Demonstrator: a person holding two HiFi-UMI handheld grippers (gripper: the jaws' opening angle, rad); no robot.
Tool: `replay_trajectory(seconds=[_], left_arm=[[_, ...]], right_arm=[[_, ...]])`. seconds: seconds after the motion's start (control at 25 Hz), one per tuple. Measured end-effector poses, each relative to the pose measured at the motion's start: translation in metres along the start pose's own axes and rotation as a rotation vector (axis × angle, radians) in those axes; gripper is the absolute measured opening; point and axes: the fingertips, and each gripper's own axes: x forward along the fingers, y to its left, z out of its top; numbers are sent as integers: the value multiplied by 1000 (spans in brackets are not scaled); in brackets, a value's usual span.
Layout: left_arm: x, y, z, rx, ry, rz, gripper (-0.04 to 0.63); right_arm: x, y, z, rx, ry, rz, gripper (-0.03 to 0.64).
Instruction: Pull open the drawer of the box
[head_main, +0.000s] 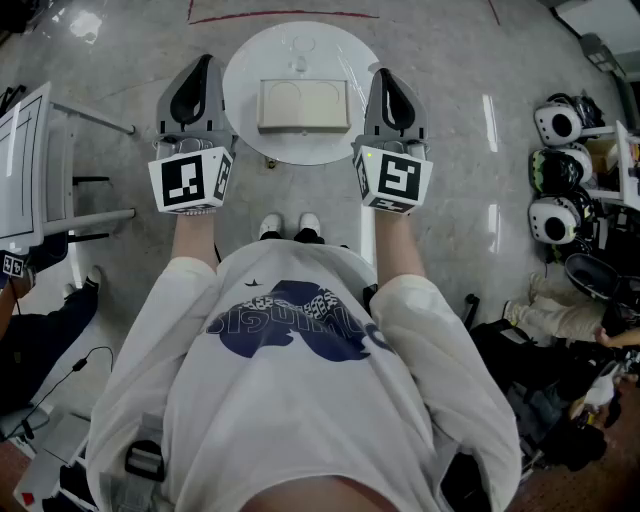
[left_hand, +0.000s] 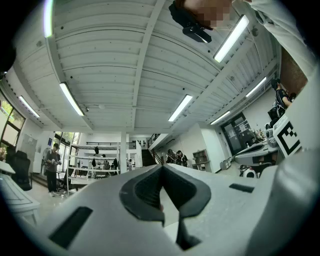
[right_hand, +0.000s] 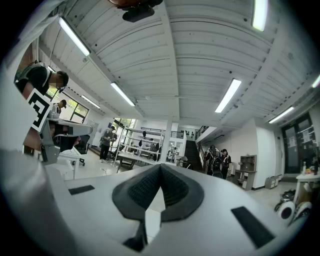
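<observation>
In the head view a cream box (head_main: 304, 104) with its drawer closed sits on a round white table (head_main: 243, 70). My left gripper (head_main: 200, 66) is held left of the table, my right gripper (head_main: 388, 80) right of it, both above the box's level and apart from it. Both are shut with nothing between the jaws. In the left gripper view the left gripper (left_hand: 162, 170) points out into the room and slightly upward; the box is not in that view. The right gripper (right_hand: 161, 171) points level at the far room, also without the box in sight.
A white frame rack (head_main: 30, 165) stands at the left. Helmets (head_main: 556, 170) and bags lie on shelving at the right. A person (left_hand: 51, 165) stands far off by metal racks, and other people (right_hand: 216, 161) stand near a staircase. My feet (head_main: 290, 226) are just short of the table.
</observation>
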Motion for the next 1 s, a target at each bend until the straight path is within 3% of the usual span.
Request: replay_trajectory(seconds=[0.6, 0.68, 0.84, 0.96, 1.0], left_arm=[[-2, 2, 1, -7, 5, 11, 8], [-5, 6, -1, -63, 12, 15, 8], [-17, 26, -15, -247, 63, 30, 8], [-31, 43, -29, -260, 137, 60, 8], [-36, 47, -35, -256, 165, 68, 9]], right_arm=[[-2, 3, 0, -23, 11, 15, -3], [-4, -1, -1, 31, 7, 26, -2], [-19, -20, -6, 197, -11, 39, -2], [-32, -40, -16, 257, -5, 25, -1], [-35, -46, -19, 272, 0, 26, 42]])
